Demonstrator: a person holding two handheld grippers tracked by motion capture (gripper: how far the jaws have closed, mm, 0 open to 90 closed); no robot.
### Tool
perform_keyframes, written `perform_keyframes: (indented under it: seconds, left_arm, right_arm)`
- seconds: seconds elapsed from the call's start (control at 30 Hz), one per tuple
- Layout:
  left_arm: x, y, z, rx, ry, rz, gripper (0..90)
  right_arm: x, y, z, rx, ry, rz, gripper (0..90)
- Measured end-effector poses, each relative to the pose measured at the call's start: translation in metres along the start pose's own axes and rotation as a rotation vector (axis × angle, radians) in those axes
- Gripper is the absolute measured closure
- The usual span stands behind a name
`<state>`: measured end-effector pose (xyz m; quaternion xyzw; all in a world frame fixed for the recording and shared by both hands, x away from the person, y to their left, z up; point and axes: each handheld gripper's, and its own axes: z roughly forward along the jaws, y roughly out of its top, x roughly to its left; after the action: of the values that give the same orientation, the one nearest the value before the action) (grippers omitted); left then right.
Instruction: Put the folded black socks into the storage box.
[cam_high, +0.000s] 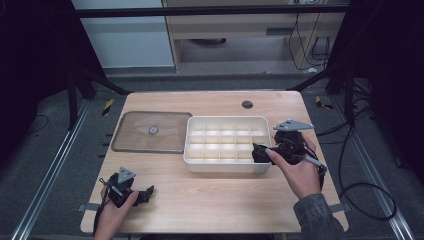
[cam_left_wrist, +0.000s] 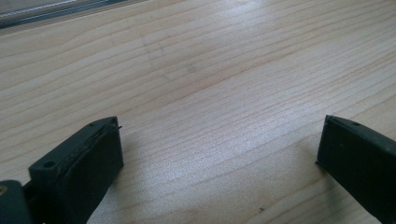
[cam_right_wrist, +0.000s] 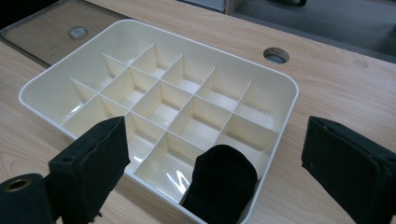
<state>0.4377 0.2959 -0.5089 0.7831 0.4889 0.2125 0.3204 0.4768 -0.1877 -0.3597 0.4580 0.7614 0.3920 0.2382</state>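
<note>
A white tray (cam_high: 225, 119) split into several small compartments lies at the middle of the wooden table. In the right gripper view a black rolled cloth bundle (cam_right_wrist: 219, 182) sits in the nearest corner compartment of the tray (cam_right_wrist: 285, 79). My right gripper (cam_right_wrist: 215, 140) is open, its jaws standing wide on either side of the bundle without touching it. From above, the right gripper (cam_high: 265, 151) hovers over the tray's front right corner. My left gripper (cam_high: 145, 194) rests low at the front left of the table, and its jaws (cam_left_wrist: 219, 135) are open over bare wood.
A clear flat lid (cam_high: 150, 132) with a small round knob lies left of the tray, also seen as the lid (cam_right_wrist: 46, 32) beyond the tray. A round cable hole (cam_high: 247, 104) sits in the table behind the tray. Cables run on the floor at right.
</note>
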Motion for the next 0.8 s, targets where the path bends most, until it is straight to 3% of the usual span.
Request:
perform_keyframes:
  seconds: [0.1,0.5,0.63,0.8]
  left_arm:
    - [0.000,0.000,0.000,0.001,-0.001,0.001,0.0]
    - [-0.001,0.000,0.000,-0.001,-0.001,0.003,0.0]
    - [-0.001,0.000,0.000,-0.003,-0.002,-0.001,0.0]
    - [-0.001,0.000,0.000,-0.003,-0.004,0.006,0.0]
  right_arm:
    - [0.000,-0.002,-0.003,-0.007,-0.002,-0.022,5.5]
    - [-0.014,-0.031,-0.010,0.019,0.002,0.005,11.4]
    - [-0.020,-0.054,-0.012,0.001,-0.008,-0.004,11.6]
    - [-0.023,-0.078,-0.008,0.018,-0.022,-0.012,11.7]
